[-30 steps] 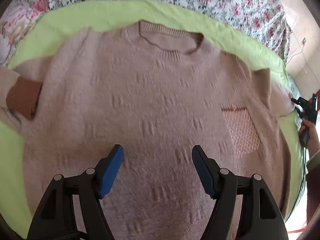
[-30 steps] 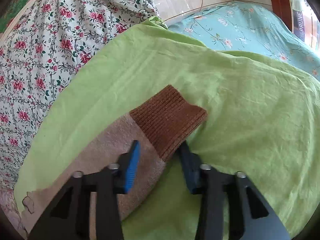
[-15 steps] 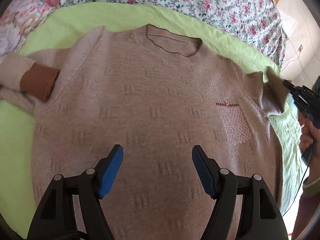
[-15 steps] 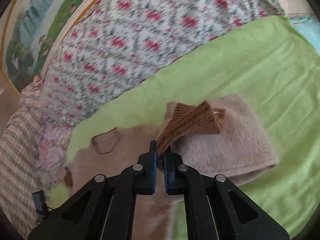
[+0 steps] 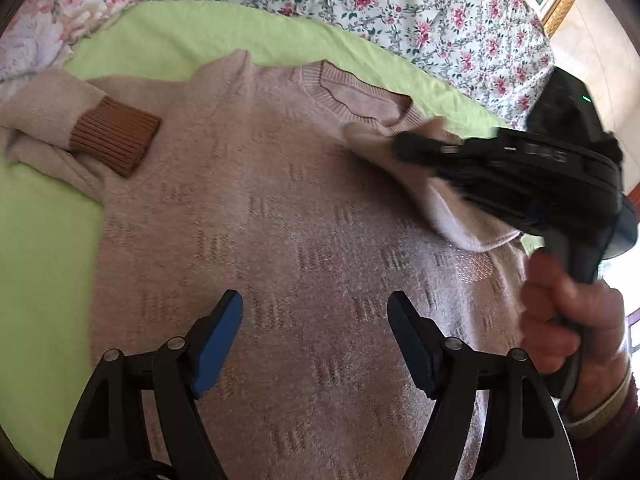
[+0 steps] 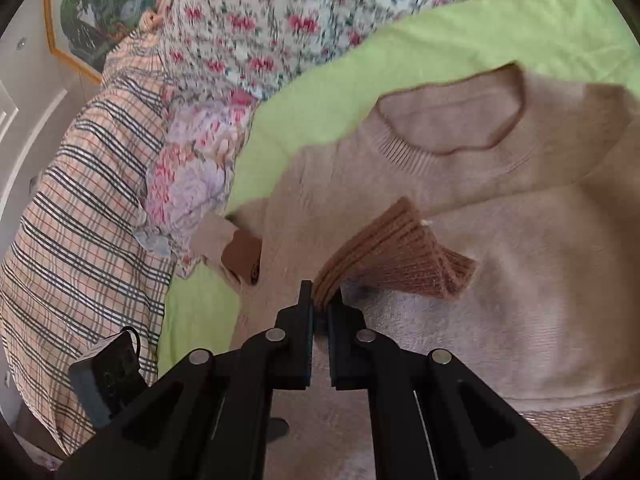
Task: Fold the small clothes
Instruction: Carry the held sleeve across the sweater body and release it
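A beige knit sweater [image 5: 280, 208] lies face up on a green sheet [image 5: 44, 240], neck away from me. Its left sleeve is folded onto the shoulder, brown cuff [image 5: 114, 140] on top. My left gripper [image 5: 314, 340] is open and empty above the sweater's lower chest. My right gripper [image 6: 320, 304] is shut on the other sleeve's brown cuff [image 6: 400, 256] and holds that sleeve over the chest, below the collar [image 6: 448, 120]. It also shows in the left wrist view [image 5: 404, 148], carrying the sleeve [image 5: 452, 216] over the chest pocket [image 5: 476, 270].
A floral quilt [image 5: 400, 4] borders the green sheet at the back. A plaid blanket [image 6: 80, 208] and a floral pillow [image 6: 192, 168] lie to the left. The hand holding the right gripper [image 5: 568, 320] is at the right edge.
My right gripper closed on the right sleeve's cuff, lifted it and swept it leftward across the sweater's chest. The left gripper stayed open and drew back slightly.
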### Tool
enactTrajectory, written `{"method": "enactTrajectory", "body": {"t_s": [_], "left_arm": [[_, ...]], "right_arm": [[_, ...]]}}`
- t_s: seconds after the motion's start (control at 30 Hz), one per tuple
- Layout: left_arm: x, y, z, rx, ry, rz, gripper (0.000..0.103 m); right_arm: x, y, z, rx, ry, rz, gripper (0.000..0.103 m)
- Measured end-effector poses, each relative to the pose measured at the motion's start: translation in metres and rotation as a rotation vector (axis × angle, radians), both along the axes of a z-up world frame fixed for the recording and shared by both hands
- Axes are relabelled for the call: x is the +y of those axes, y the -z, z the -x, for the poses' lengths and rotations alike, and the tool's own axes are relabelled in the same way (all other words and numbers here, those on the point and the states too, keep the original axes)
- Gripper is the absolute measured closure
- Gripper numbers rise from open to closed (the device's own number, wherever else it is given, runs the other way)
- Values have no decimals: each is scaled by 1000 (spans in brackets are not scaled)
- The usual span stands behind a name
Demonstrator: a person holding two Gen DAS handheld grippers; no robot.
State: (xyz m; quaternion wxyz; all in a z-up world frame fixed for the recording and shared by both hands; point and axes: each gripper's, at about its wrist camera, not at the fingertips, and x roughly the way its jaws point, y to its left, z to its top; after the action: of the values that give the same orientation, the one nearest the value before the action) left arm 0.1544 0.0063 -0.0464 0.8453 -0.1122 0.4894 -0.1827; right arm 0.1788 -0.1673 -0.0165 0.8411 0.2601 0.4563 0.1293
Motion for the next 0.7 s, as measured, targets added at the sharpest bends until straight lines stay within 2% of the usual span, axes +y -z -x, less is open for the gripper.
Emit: {"method": "enactTrajectory", "body": {"t_s": [0.1, 0.13, 0.17, 0.2, 0.27, 0.4, 0.43, 0.5, 0.53, 0.6, 0.7], "left_arm": [[-7, 9, -9, 22, 15, 25, 26], [-10, 12, -12, 27, 16, 25, 25], [-14, 14, -17, 29, 20, 28, 23], [-19, 15, -23, 24, 21, 22, 22], [-32, 15, -36, 15, 27, 13, 21], [-53, 16, -64, 0, 15, -37, 22], [-55, 16, -72, -12, 0, -50, 26], [-53, 14, -81, -30, -27, -65, 56], [-50, 13, -85, -28, -33, -59, 87], [-34, 10, -85, -22, -68, -25, 91], [-10, 6, -72, -34, -113, 2, 84]], "right_arm": [[4, 16, -5, 62, -7, -13, 90], [2, 17, -3, 62, -7, -28, 90], [1, 16, -2, 53, -6, -36, 85], [-4, 14, 2, 43, -1, -41, 72], [-18, 7, 11, 15, 22, -60, 52], [-58, -13, 32, -48, 115, -42, 52], [-68, -17, 37, -60, 136, -36, 52], [-91, -26, 52, -84, 195, -19, 52], [-106, -30, 64, -97, 227, -4, 52], [-129, -38, 87, -114, 286, 30, 52], [-155, -42, 116, -120, 369, 71, 51]]}}
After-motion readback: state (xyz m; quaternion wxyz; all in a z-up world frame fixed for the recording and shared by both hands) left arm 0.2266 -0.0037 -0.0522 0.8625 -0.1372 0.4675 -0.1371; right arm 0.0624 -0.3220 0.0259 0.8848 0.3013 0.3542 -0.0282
